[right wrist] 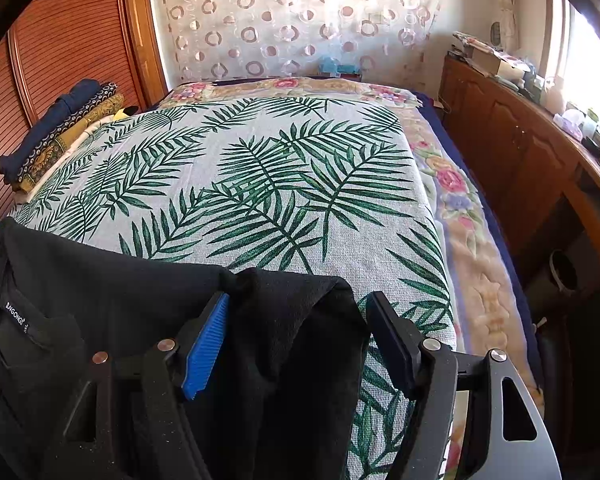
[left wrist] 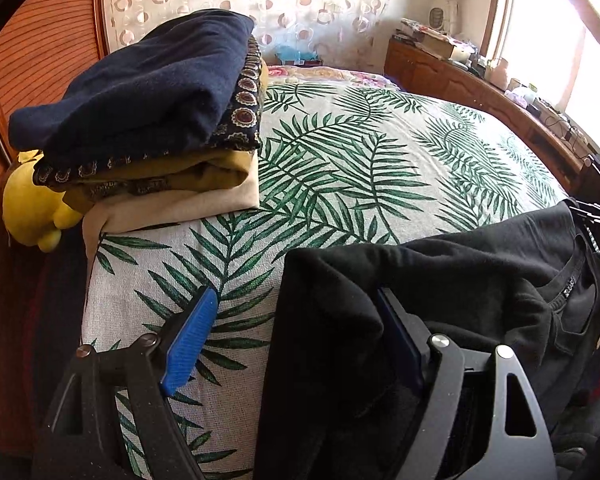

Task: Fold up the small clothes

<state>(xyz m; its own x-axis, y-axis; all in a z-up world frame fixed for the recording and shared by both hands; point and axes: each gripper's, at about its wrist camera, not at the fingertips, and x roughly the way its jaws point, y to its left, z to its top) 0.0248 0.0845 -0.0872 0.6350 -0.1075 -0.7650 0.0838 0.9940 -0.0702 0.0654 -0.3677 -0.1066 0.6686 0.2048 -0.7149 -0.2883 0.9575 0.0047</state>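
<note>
A black garment (left wrist: 440,280) hangs over the near edge of the bed with the palm-leaf cover (left wrist: 340,152). My left gripper (left wrist: 296,332) is open, its jaws wide apart, and the garment's left corner drapes over the right finger (left wrist: 400,344). In the right wrist view my right gripper (right wrist: 300,344) is open too, with a fold of the black garment (right wrist: 292,320) lying loose between its blue pads (right wrist: 204,348). The garment's neck label (right wrist: 16,308) shows at the left.
A stack of folded clothes (left wrist: 148,112) sits at the bed's left edge, above a yellow plush toy (left wrist: 32,208). A wooden wardrobe (right wrist: 60,40) stands at the left. A cluttered wooden cabinet (right wrist: 520,140) runs along the right under a bright window.
</note>
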